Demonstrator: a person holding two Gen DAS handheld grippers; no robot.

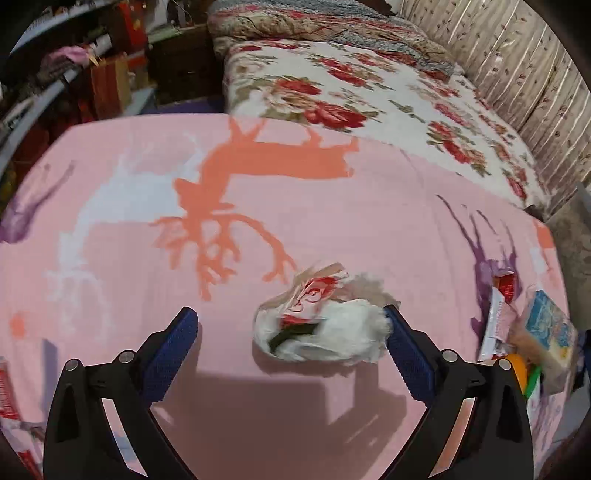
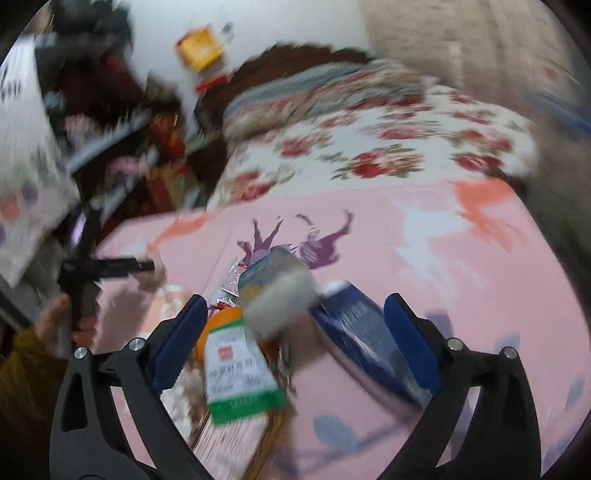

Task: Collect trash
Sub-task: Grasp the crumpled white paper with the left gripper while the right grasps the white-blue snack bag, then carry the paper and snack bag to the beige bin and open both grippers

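Observation:
A crumpled white tissue wad with a red-printed wrapper (image 1: 321, 321) lies on the pink sheet (image 1: 258, 206), between my left gripper's (image 1: 291, 328) wide-open blue pads, touching the right pad (image 1: 406, 350). A pile of trash sits at the right edge: red-white wrapper (image 1: 496, 317), light blue packet (image 1: 546, 325). In the blurred right wrist view, my right gripper (image 2: 295, 328) is open over that pile: a green-and-white packet (image 2: 236, 369), a light blue packet (image 2: 277, 284), a dark blue packet (image 2: 362, 339). The left gripper also shows in the right wrist view (image 2: 110, 264), held by a hand.
A floral blanket (image 1: 369, 96) and folded quilt (image 1: 314, 26) lie beyond the pink sheet. Cluttered shelves and bags (image 1: 92, 74) stand at the far left. A padded wall (image 1: 517, 74) runs along the right.

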